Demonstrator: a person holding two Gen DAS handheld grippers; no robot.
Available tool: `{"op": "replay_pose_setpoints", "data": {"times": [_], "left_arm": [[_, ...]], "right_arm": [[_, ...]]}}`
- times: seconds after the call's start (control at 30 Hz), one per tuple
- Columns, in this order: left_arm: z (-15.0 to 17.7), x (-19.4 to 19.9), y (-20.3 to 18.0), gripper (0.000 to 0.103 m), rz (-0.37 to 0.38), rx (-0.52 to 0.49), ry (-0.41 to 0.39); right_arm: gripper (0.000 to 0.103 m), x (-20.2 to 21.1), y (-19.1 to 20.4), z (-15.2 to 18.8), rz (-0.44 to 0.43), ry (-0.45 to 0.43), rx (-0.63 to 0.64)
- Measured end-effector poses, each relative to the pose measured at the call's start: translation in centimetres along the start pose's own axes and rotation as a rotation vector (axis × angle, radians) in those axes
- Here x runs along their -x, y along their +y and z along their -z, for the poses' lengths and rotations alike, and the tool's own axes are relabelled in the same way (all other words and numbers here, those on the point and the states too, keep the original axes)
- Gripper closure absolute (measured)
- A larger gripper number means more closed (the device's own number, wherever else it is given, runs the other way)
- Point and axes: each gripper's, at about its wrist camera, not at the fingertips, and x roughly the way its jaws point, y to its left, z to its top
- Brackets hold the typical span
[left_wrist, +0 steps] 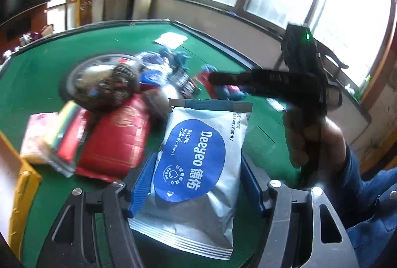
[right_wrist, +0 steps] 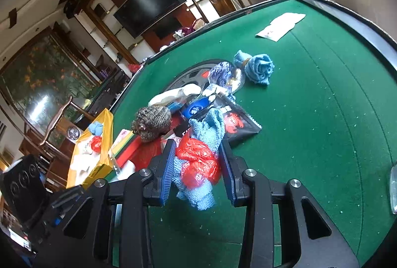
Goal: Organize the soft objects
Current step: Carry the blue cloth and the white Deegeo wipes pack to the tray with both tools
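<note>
Silvery-white wet-wipes pouch with a blue oval label (left_wrist: 196, 163) is pinched in the left tongs (left_wrist: 196, 183) above the green felt bench (left_wrist: 37, 74). The right tongs (right_wrist: 197, 168) clamp a light-blue knitted cloth bundled with red plastic (right_wrist: 198, 163). Both seem mid-carry; next, probably the yellow cardboard box (right_wrist: 99, 156).

Green table (right_wrist: 322, 119) open along its right edge and near edge — easy passage. Pile (right_wrist: 198, 104) crowds the centre; yellow box (right_wrist: 99, 144) blocks the left edge.
</note>
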Motion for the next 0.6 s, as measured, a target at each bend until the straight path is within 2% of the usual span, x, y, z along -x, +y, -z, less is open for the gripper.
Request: {"op": "replay_pose_setpoints", "data": {"times": [0.23,0.6], "left_arm": [[-0.6,2.4,2.3,0.037,-0.072,0.059,-0.076],[0.4,6.6,6.2,0.037,-0.170,0.160,-0.176]], "right_arm": [[0.069,0.0,0.2,0.1,-0.013,-0.005,0.009],[0.069,0.1,1.6,0.3,-0.037,-0.024,0.075]]}}
